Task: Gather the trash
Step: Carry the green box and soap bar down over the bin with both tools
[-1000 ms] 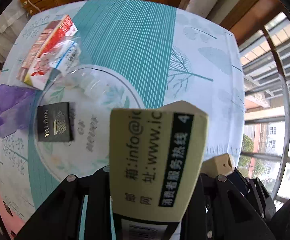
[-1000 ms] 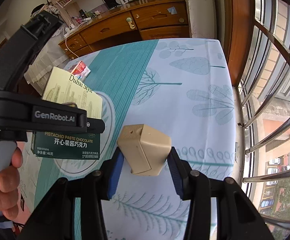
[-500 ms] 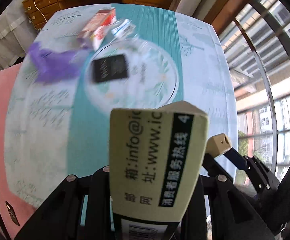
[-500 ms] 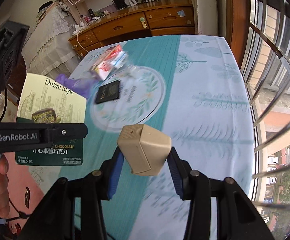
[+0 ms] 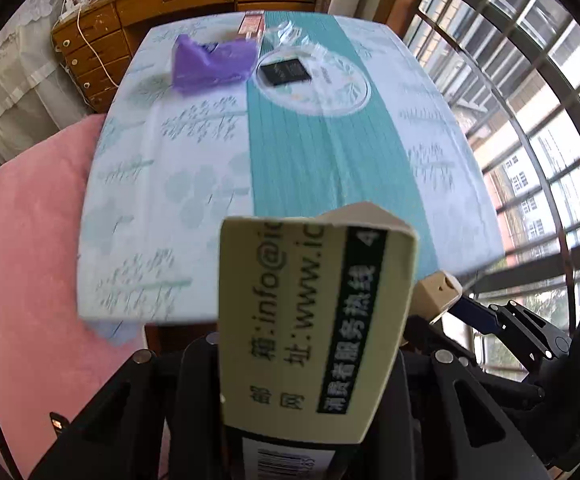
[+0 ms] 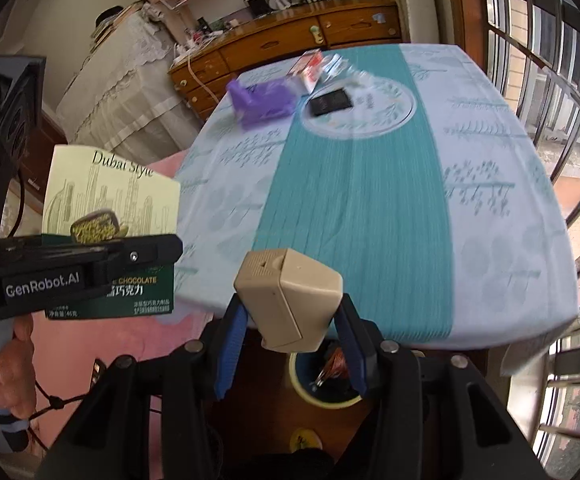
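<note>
My left gripper (image 5: 303, 360) is shut on a cream and green chocolate box (image 5: 309, 312), which hides its fingertips; the same box (image 6: 110, 204) shows at the left of the right wrist view. Between blue pads, my right gripper (image 6: 290, 320) is shut on a small beige block (image 6: 290, 296). Both grippers hang off the near edge of the table (image 6: 489, 240). Below the right gripper stands a round bin (image 6: 309, 398) with scraps inside. On the table's far end lie a purple bag (image 5: 210, 62), a black packet (image 5: 286, 72), a red and white carton (image 5: 252, 24) and clear wrap (image 5: 290, 32).
A pink surface (image 5: 22, 240) lies to the left of the table. Window bars (image 5: 529, 120) run along the right side. A wooden dresser (image 5: 194, 0) stands behind the table. A hand (image 6: 6, 372) holds the left gripper's handle.
Both grippers have drawn back from over the table with their loads still held. The table's near edge has come into view, and the bin now shows under the right gripper.
</note>
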Demonstrator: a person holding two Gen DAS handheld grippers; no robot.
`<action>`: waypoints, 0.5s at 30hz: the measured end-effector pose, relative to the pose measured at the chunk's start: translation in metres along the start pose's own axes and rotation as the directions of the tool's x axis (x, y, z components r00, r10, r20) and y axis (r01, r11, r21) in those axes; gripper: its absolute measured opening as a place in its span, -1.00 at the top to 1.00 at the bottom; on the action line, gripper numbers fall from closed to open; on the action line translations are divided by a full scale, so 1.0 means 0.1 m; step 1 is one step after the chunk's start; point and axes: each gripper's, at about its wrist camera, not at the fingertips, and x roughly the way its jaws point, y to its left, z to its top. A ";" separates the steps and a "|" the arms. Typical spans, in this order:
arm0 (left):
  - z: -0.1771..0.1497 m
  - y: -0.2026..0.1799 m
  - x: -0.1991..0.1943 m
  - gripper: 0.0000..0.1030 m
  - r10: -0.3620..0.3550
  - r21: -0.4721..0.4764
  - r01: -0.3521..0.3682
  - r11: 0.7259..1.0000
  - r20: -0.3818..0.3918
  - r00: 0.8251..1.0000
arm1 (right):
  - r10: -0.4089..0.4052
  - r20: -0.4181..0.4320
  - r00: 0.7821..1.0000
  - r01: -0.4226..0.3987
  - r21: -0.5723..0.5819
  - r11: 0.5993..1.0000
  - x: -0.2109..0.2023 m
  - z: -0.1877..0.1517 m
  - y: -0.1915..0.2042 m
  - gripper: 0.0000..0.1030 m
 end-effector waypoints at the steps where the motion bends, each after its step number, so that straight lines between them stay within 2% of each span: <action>1: -0.12 0.04 -0.01 0.47 -0.005 0.001 0.005 1.000 -0.011 1.000 | 0.002 -0.013 1.000 -0.002 -0.003 1.000 0.00 -0.09 0.07 0.12; 8: -0.70 0.18 0.15 0.47 -0.018 -0.020 0.016 1.000 -0.095 0.995 | 0.001 -0.145 0.989 -0.004 -0.026 1.000 0.12 -0.70 0.32 0.12; 15: -1.11 0.16 0.57 0.47 0.012 -0.030 -0.017 0.999 -0.163 0.987 | 0.002 -0.225 0.974 0.004 0.026 1.000 0.43 -1.03 0.18 0.12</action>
